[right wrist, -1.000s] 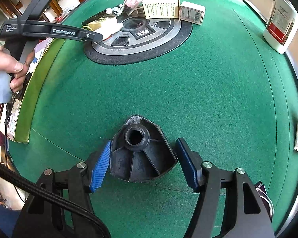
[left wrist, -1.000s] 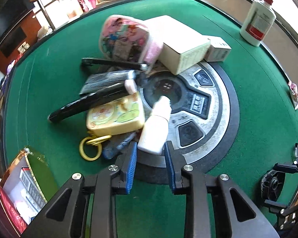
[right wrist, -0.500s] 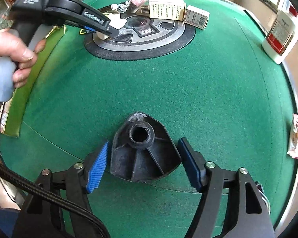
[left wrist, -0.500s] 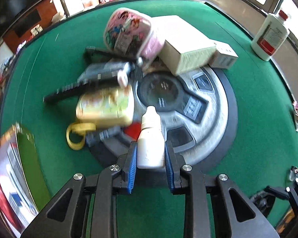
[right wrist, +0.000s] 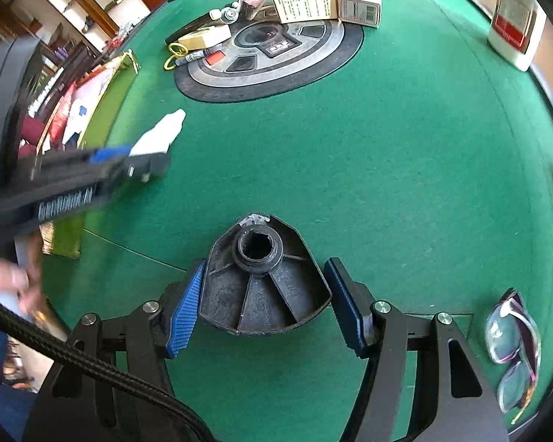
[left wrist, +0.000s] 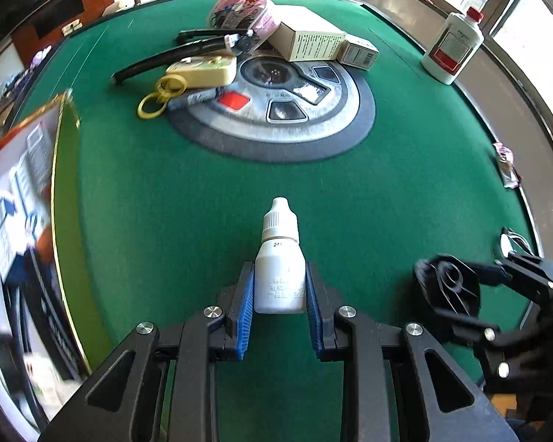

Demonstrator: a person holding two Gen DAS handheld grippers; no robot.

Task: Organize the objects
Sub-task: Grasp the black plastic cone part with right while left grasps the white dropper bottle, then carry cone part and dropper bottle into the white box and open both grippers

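So the left tool (left wrist: 279, 296) is clamped on the little white dropper bottle (left wrist: 279, 272), blue pads tight against both sides of its body, cap pointing away. It's carried over bare green felt, clear of the pile heaped by the round panel (left wrist: 276, 110) in the middle of the desk (left wrist: 405, 191): yellow case (left wrist: 202, 70), keyrings (left wrist: 160, 97), pink pouch (left wrist: 241, 11), two boxes (left wrist: 309, 42).

The right tool (right wrist: 263, 302) sits over near the desk's near edge with a black ribbed plastic piece (right wrist: 263, 291) between its pads. The left pad looks to be touching; the right one shows a sliver of gap, so I can't tell if it's really gripping.

My read: we're mid-carry with the bottle. Next it needs a free spot of felt, probably close to that black piece, then a gentle lowering before letting go, since a narrow bottle tips easily.
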